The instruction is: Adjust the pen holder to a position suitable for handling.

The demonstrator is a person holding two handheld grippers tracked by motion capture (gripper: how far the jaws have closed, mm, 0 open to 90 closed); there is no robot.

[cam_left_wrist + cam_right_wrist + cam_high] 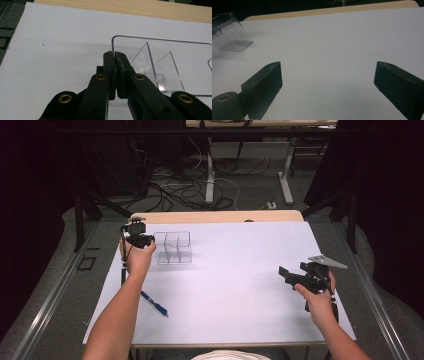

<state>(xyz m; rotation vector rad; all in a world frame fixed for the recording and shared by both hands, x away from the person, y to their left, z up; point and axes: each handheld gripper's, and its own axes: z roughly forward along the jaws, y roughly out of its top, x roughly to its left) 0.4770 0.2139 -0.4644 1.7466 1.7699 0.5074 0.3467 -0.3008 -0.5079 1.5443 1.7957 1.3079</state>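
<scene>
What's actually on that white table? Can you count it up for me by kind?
Clear plastic organiser, its wall clamped in the left gripper: 1
Blue pen: 1
Hand-held grippers, counting the right gripper with jaws apart: 2
Total: 4

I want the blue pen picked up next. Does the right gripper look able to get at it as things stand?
Probably yes: the right gripper is open and holds nothing, and bare white table lies between it and the pen. It is a long reach across, near the left forearm.
</scene>
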